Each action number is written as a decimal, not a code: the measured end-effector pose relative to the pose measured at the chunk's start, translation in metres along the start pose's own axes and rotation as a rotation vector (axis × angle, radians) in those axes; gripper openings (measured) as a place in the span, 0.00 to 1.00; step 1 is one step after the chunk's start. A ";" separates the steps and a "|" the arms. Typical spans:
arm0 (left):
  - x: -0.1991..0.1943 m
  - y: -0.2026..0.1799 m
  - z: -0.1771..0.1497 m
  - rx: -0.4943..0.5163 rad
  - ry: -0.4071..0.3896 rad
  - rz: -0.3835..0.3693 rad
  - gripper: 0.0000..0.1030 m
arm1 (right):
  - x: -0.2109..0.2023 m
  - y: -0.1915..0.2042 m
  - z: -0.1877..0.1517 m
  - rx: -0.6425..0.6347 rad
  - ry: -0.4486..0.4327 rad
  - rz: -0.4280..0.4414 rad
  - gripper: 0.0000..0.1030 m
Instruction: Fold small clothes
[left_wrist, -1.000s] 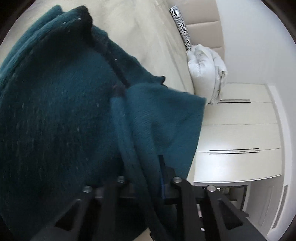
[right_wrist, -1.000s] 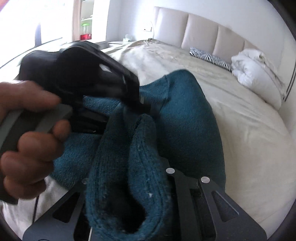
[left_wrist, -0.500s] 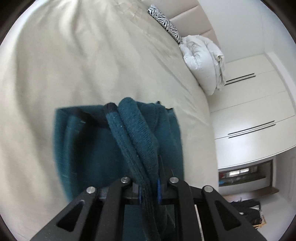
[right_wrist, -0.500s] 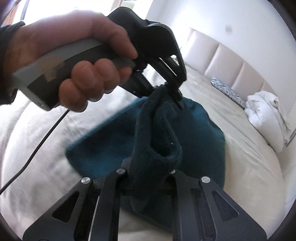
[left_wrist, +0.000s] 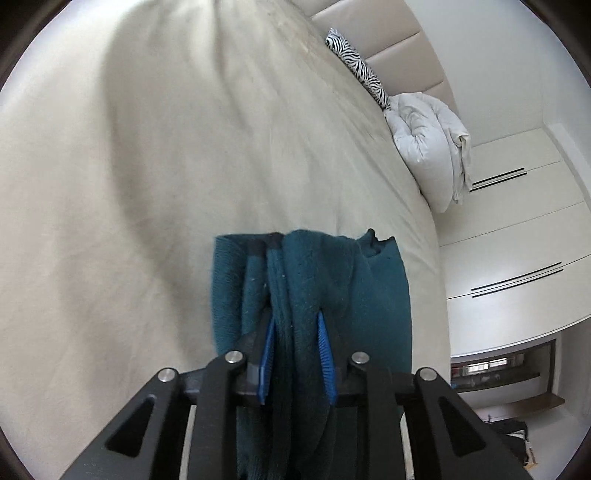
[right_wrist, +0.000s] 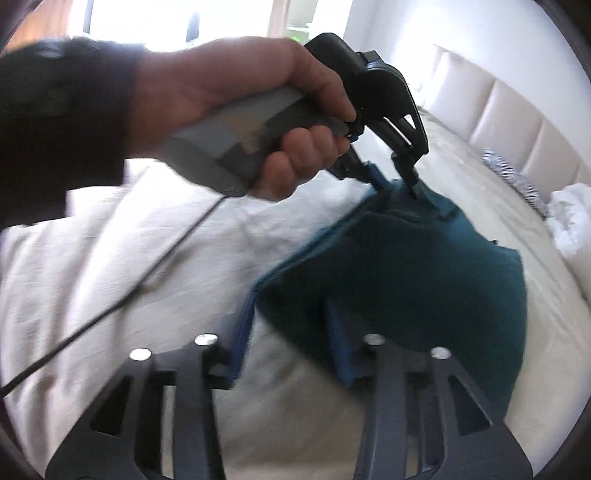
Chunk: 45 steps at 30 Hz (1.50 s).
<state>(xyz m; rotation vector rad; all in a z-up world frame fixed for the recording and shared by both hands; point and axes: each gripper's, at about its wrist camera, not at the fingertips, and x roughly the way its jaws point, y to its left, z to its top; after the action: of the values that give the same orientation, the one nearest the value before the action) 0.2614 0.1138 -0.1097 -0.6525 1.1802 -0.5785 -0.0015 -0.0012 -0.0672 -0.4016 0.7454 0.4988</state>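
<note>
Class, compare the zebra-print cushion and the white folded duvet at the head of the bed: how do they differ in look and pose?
The zebra-print cushion bears black and white stripes; the white folded duvet is plain. The cushion is slim and flat against the headboard; the duvet is a bulky, puffy, creased bundle. In the left wrist view the duvet looks larger. Both rest on the bed at its head end.

My right gripper, jaws opening, pads clear of the teal knit garment on the cream bed. Opp. side: hand w/ left gripper, tips at the garment's far edge; jaws opening.
</note>
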 end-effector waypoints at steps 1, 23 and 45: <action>-0.008 -0.005 -0.002 0.019 -0.021 0.010 0.29 | -0.009 -0.009 -0.004 0.034 -0.008 0.024 0.43; -0.011 -0.043 -0.094 0.254 -0.004 0.203 0.33 | -0.042 -0.241 -0.113 0.882 -0.012 -0.052 0.44; -0.023 0.013 -0.105 0.104 -0.096 0.116 0.09 | 0.026 -0.167 -0.066 0.660 0.123 -0.040 0.54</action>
<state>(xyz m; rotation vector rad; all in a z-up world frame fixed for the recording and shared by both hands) 0.1555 0.1225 -0.1295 -0.5144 1.0829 -0.5017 0.0732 -0.1633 -0.1025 0.1714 0.9694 0.1693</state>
